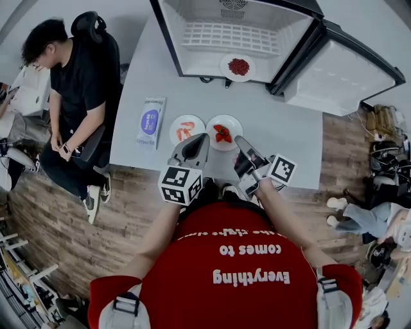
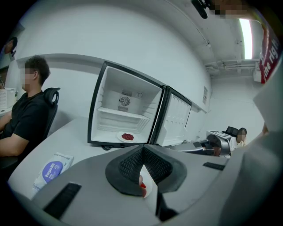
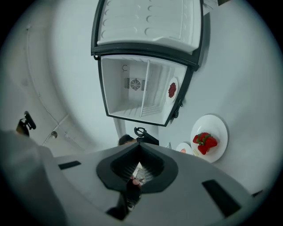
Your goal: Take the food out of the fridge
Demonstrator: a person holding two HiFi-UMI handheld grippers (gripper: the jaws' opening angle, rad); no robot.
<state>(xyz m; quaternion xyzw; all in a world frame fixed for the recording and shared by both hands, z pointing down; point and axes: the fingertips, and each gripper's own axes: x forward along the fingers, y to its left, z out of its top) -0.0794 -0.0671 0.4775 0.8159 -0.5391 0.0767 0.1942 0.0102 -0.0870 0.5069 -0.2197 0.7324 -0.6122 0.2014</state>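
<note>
The small fridge (image 1: 192,16) stands open at the back of the grey table (image 1: 282,148). A white plate of small dark-red food (image 1: 238,67) sits on its floor, also visible in the left gripper view (image 2: 127,137). On the table's near side lie a plate of strawberries (image 1: 223,133) and a plate of pink-red pieces (image 1: 187,130). My left gripper (image 1: 200,138) hovers over these plates, shut and empty. My right gripper (image 1: 239,140) hangs just right of the strawberries, shut with nothing in it. The right gripper view shows the strawberry plate (image 3: 208,139) beside it.
The fridge door (image 1: 340,71) swings out to the right. A blue-and-white packet (image 1: 151,122) lies left of the plates. A person in black (image 1: 70,83) sits on a chair at the table's left. The table's front edge is right below my grippers.
</note>
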